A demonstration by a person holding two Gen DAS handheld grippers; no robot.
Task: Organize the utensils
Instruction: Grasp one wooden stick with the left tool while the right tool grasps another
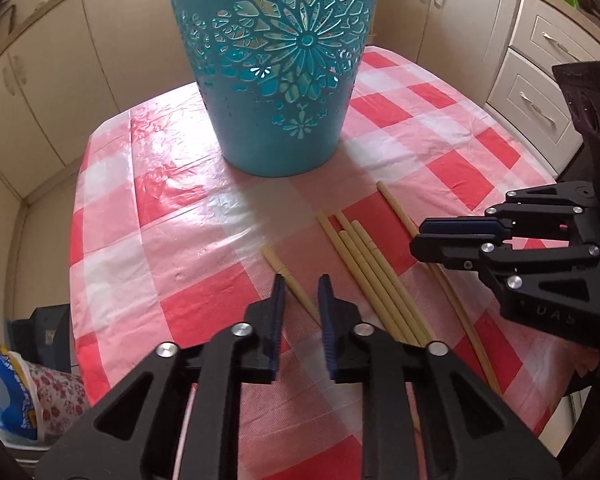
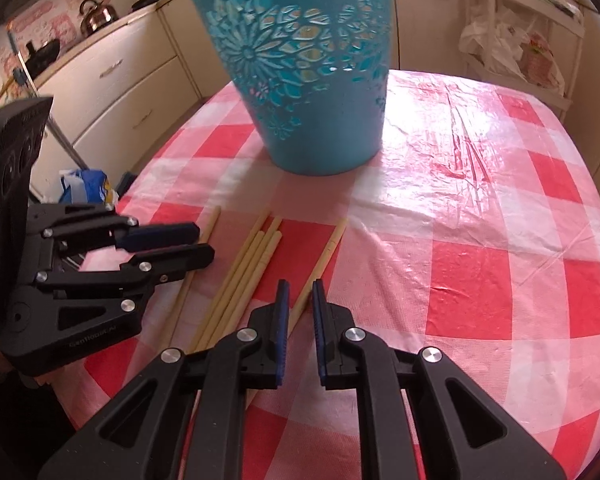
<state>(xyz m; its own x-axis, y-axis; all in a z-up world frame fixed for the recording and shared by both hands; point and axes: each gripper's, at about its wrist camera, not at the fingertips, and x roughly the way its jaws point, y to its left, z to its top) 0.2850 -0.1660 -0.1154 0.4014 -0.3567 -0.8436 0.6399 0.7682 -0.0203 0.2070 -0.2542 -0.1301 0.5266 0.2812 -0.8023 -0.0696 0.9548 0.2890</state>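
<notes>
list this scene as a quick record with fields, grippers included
surface: table with red and white checked cloth
container: teal cut-out basket, upright, beyond the chopsticks
utensils: six pale chopsticks lying flat; middle four bunched, one apart on each side
left gripper: nearly closed, astride the left outer chopstick; firm grip cannot be told
right gripper: nearly closed, astride the right outer chopstick; firm grip cannot be told
basket contents: not visible
</notes>
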